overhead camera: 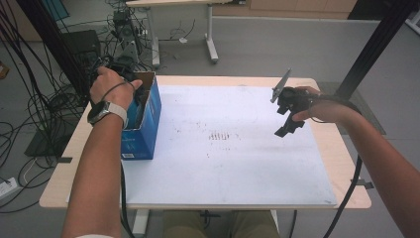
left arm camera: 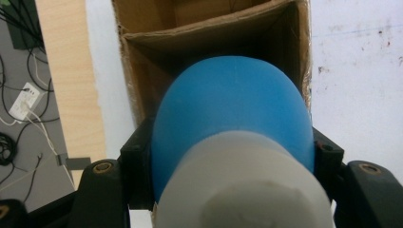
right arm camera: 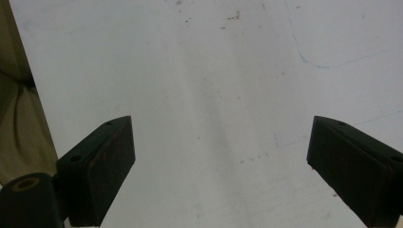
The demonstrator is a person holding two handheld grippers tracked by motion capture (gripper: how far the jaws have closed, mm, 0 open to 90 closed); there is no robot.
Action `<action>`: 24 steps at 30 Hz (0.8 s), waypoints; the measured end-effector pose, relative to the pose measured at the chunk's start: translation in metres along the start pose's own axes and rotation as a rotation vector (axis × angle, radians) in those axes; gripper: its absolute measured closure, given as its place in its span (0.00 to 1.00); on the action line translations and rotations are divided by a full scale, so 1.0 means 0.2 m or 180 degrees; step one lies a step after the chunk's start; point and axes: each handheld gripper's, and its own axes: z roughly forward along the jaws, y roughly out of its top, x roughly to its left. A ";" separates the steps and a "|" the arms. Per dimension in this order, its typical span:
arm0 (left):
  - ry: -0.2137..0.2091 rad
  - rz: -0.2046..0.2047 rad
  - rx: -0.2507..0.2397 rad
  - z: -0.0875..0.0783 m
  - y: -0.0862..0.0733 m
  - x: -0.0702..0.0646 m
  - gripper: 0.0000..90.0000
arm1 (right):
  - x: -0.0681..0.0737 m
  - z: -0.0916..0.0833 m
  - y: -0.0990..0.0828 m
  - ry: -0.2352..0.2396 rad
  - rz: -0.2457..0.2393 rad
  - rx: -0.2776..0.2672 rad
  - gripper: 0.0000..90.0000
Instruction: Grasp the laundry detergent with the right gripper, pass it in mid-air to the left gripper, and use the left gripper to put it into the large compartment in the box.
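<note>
Left gripper (left arm camera: 228, 190) pinches a blue-and-white bottle (left arm camera: 233, 142) over the open box (left arm camera: 142, 33) at the table's nine o'clock, mouth at twelve in its own view. Looks like the drop-in step: next, lower straight, clear the flaps, release. Right gripper (right arm camera: 221, 161) hangs spread over the white mat (right arm camera: 214, 71) at three o'clock. The box's inside is dark.

A rounded blue plastic object with a white cylindrical end (left arm camera: 233, 123) is held lengthwise, its blue dome pointing into the open top of a blue cardboard box (overhead camera: 143, 119) with a plain brown inside (left arm camera: 157, 52). The white end faces the camera in the left gripper view. The box stands upright at the left edge of the white sheet, flaps open.
</note>
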 end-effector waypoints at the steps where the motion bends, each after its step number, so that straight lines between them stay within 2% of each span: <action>1: -0.0002 -0.0005 0.0002 0.01 0.00 0.00 0.42 | 0.00 0.00 0.00 0.0001 -0.0002 -0.0002 0.10; 24: 0.0029 -0.0014 0.0061 0.11 -0.01 -0.01 0.42 | 0.00 0.00 -0.01 0.0006 0.0024 -0.0009 0.10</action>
